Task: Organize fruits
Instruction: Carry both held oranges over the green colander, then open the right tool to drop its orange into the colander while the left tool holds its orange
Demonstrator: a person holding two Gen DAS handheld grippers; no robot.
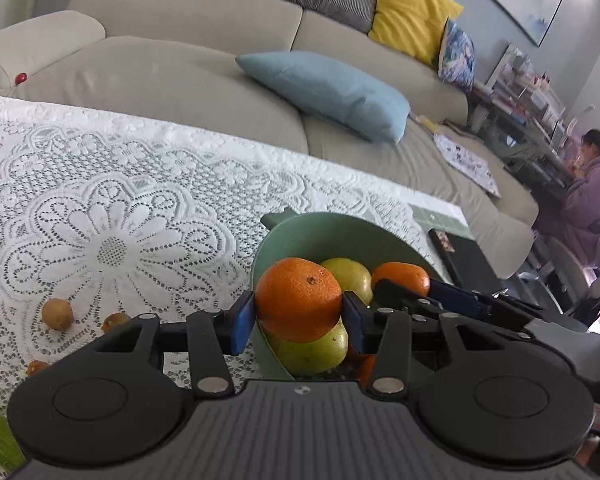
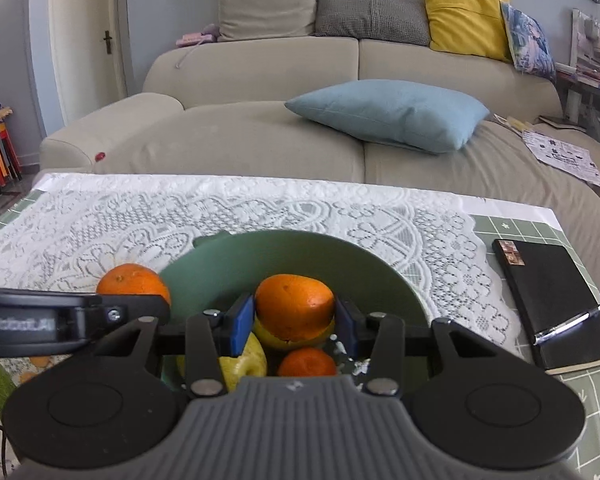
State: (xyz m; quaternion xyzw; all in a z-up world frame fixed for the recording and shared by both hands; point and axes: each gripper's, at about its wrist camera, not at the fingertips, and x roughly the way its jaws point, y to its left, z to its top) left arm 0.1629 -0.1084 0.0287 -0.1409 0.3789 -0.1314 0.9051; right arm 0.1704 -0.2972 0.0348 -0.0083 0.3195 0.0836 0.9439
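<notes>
A green bowl (image 1: 320,232) (image 2: 284,252) stands on the lace-covered table and holds yellow-green fruits (image 1: 350,276) (image 2: 242,364) and small oranges (image 2: 306,362). My left gripper (image 1: 299,318) is shut on an orange (image 1: 298,304) at the bowl's left rim. That orange (image 2: 134,280) and the left gripper also show at the left of the right wrist view. My right gripper (image 2: 294,320) is shut on another orange (image 2: 294,306) over the bowl's inside. It shows in the left wrist view (image 1: 400,280) too, with the right gripper's blue fingers (image 1: 452,298).
Small brown fruits (image 1: 57,313) and pieces lie on the lace cloth (image 1: 112,208) left of the bowl. A black notebook with a pen (image 2: 552,300) lies to the right. A beige sofa (image 2: 260,132) with cushions stands behind the table. A person (image 1: 592,196) sits far right.
</notes>
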